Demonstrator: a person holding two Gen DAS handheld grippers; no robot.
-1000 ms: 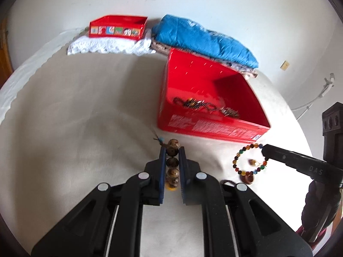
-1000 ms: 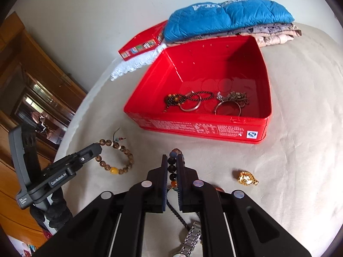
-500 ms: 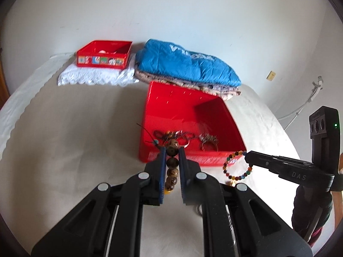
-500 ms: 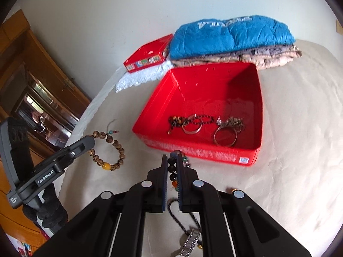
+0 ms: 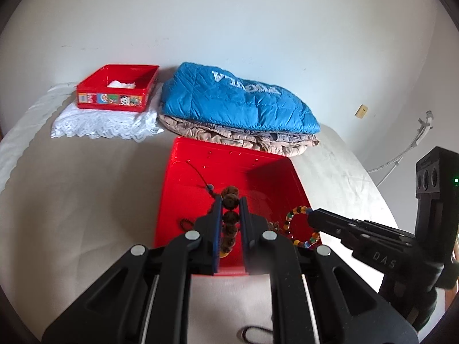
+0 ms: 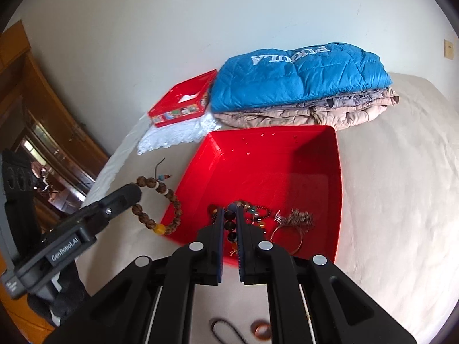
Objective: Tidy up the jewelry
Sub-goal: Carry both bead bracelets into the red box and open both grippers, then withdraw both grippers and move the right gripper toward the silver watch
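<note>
my left gripper (image 5: 230, 200) is clamped on a wooden bead bracelet (image 5: 229, 218), the brown beads pinched in a line between the two fingers, and it hangs over the near-left part of the big red box (image 5: 229, 172). from the right wrist camera the same bracelet (image 6: 160, 200) shows as a loop dangling at the box's left rim, with one yellow bead low in the loop and a short cord with small beads sticking up.

my right gripper (image 6: 228, 215) is closed tight on a multicoloured bead bracelet (image 6: 229, 226), dark and amber beads stacked between its fingers; in the left view that bracelet (image 5: 298, 226) hangs as a ring above the box's near-right corner. a few chains and a metal ring (image 6: 289, 229) lie on the box floor.

behind the box sit a folded blue jacket (image 5: 238, 97) on beige clothing, and a small red tin (image 5: 117, 91) on white lace. a copper-coloured ring (image 6: 261, 329) and a dark cord (image 6: 226, 329) lie on the cloth near me.
</note>
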